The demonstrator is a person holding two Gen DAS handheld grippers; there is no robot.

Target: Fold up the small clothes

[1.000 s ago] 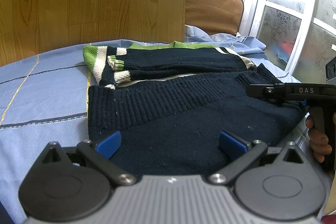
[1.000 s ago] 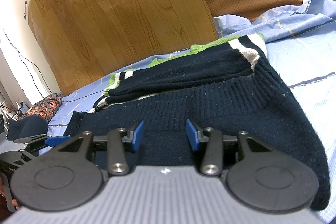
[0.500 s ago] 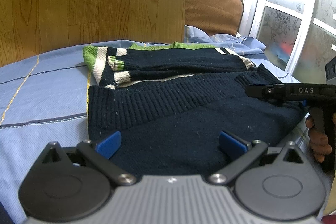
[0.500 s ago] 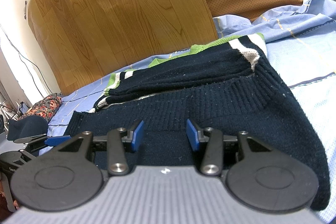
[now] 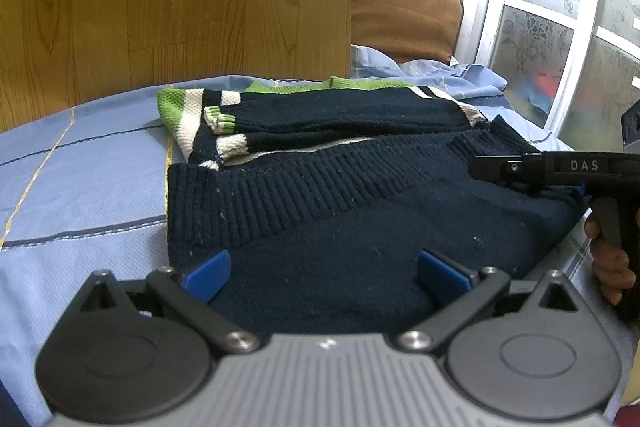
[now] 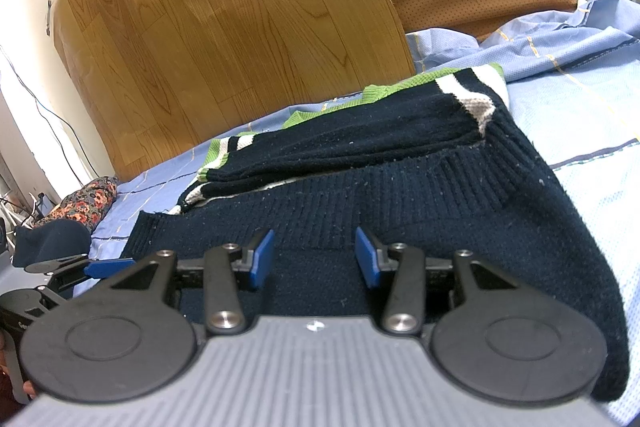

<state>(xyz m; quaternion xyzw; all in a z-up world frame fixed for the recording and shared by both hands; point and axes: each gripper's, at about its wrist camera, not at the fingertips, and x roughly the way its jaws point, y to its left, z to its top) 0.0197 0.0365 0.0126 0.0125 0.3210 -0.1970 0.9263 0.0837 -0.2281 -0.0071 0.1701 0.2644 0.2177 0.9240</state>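
Home bedroom, light blue bedsheet with thin yellow and navy lines [image 5: 80, 187], tall wood-grain panel behind the bed [image 6: 224, 39], brown padded cushion [image 5: 404, 11], frosted patterned glass door panels in white frames [image 5: 528, 55], floral fabric bundle [image 6: 84, 203]

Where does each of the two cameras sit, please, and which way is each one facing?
Left wrist view: rides on the left gripper, low at the near hem, looking across the navy sweater toward the wooden panel; its open blue pads show, plus the right gripper's side and the holding hand.
Right wrist view: rides on the right gripper, facing the same sweater from its right side; its open pads show, with the left gripper at far left.
Shared: sweater, wooden panel, brown cushion, blue sheet.
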